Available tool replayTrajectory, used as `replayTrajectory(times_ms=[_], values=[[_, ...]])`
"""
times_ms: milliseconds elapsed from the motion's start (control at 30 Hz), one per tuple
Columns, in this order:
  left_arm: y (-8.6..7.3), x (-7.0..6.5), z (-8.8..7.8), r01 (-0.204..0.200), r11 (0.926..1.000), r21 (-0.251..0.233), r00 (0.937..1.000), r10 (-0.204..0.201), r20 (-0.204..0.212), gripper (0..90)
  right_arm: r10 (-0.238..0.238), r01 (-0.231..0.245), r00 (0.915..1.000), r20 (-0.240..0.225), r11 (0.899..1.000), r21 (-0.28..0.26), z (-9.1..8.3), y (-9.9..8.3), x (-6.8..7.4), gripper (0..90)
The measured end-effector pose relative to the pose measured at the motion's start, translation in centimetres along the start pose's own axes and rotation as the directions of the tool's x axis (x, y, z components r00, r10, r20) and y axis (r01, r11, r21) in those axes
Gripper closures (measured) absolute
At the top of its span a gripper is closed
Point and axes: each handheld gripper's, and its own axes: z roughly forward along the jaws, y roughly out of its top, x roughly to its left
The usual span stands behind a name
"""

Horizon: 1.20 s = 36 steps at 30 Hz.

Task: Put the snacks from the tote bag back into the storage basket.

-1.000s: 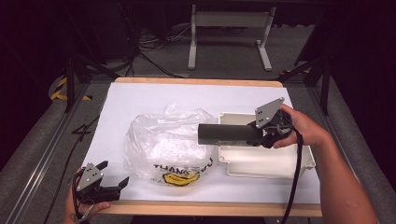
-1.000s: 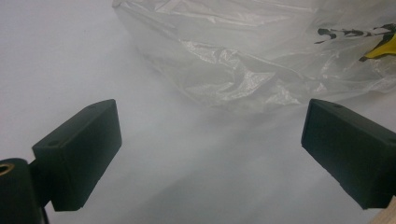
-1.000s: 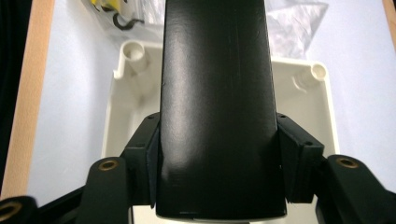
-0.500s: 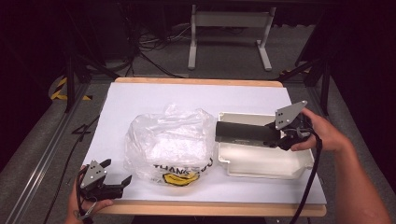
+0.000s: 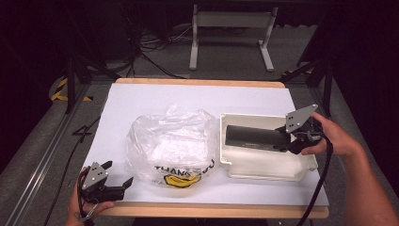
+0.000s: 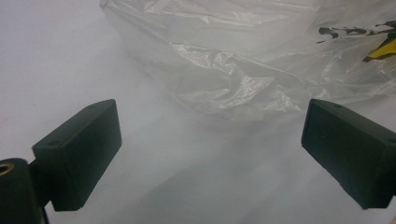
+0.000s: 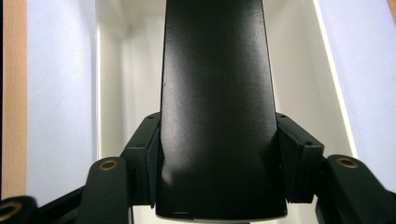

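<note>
A long black box (image 5: 254, 136) lies lengthwise over the white bin (image 5: 263, 167) at the table's right, and my right gripper (image 5: 288, 141) is shut on its right end. In the right gripper view the black box (image 7: 215, 107) runs away from me between the pads (image 7: 152, 163), with the white bin (image 7: 116, 84) below it. A crumpled clear plastic bag (image 5: 169, 143) with yellow and black print lies mid-table. My left gripper (image 5: 117, 176) rests open at the front left corner, pointing toward the bag (image 6: 243, 70), nothing between its jaws.
White paper (image 5: 150, 101) covers the wooden table, whose edge (image 5: 211, 212) runs along the front. Beyond the table are a dark floor with cables (image 5: 150, 56) and a grey stand (image 5: 230, 33). The paper behind the bag and bin is bare.
My right gripper has carried the black box to the right, from partly over the bag's side to fully over the white bin. The left gripper has stayed put.
</note>
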Motion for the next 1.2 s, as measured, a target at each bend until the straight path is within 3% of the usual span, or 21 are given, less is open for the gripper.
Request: replayTrajectory(times_ms=[367, 767, 1200], values=[[0.0, 0.0, 0.0, -0.002, 1.0000, 0.004, 1.0000, 0.002, -0.003, 5.8, -0.004, 0.006, 0.9983, -0.059, 0.999, 0.045, 2.2, -0.7, -0.4, 42.7], [-0.1, -0.1, 0.0, -0.001, 1.0000, 0.008, 1.0000, 0.002, -0.002, 5.9, 0.006, 0.002, 0.9960, -0.089, 0.995, 0.095, 4.0, -1.5, -0.8, 42.7], [-0.1, -0.2, 0.1, -0.006, 0.9999, 0.015, 1.0000, 0.006, 0.000, 5.9, 0.003, 0.006, 0.9935, -0.114, 0.996, 0.085, 5.1, -1.8, -1.2, 42.6]])
